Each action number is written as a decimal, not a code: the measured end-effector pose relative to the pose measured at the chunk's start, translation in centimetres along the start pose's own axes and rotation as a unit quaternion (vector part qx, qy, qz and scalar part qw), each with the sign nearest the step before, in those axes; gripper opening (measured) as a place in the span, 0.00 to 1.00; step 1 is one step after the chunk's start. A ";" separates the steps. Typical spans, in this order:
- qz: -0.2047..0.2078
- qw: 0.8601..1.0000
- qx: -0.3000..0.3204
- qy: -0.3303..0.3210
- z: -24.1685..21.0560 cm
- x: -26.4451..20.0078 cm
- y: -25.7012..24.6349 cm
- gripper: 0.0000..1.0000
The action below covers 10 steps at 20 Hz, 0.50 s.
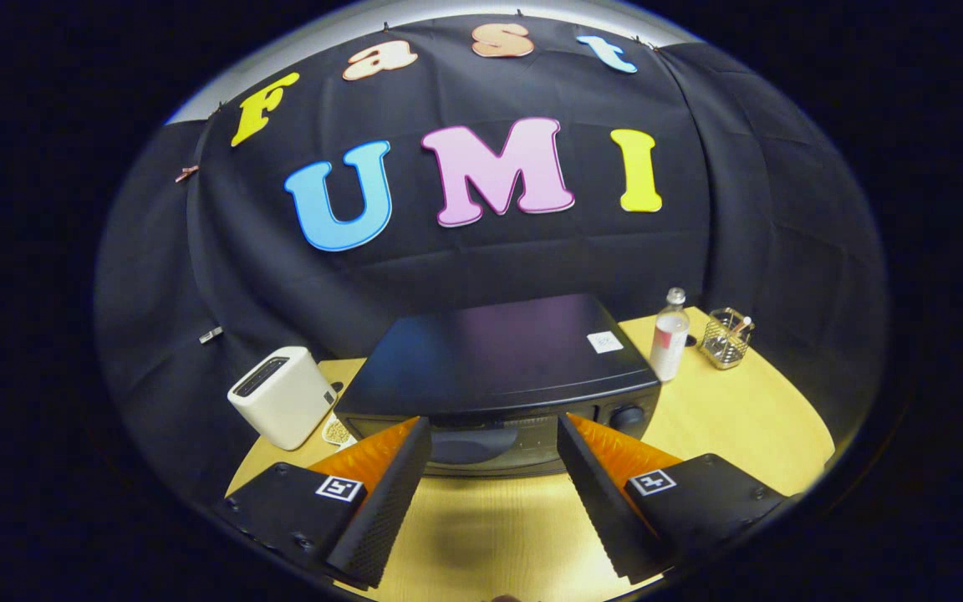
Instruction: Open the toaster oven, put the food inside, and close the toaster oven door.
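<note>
Hovering with fingers spread apart and empty, the claw point(494, 456) faces the toaster oven point(502, 368) just ahead.

A staged recording booth: black cloth wall behind a pale wooden table point(724, 418) carrying a black toaster oven point(498, 359) and white toaster point(281, 397).

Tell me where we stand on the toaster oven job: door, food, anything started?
Nothing looks done yet: the toaster oven on the wooden table has its door shut. In hand: the gripper is open and holds nothing, fingers spread just in front of the door. Left: open the door, load the food, close it.
</note>
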<state>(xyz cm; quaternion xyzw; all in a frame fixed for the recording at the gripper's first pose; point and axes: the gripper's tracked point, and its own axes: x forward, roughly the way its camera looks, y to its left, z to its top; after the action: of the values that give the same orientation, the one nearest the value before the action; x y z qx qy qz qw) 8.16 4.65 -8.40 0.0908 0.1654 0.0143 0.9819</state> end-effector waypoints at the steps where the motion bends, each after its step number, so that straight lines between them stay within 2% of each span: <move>1: -0.002 1.000 -0.003 -0.016 1.2 -0.9 -0.7 0.99; 7: -0.024 0.992 -0.046 -0.111 8.0 -7.4 -5.2 0.99; 10: -0.047 0.989 -0.034 -0.133 9.0 -10.4 -7.7 0.99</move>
<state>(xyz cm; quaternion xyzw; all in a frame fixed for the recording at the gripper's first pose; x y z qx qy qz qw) 1.30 -5.04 1.87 0.0510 0.0370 -0.0389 0.9973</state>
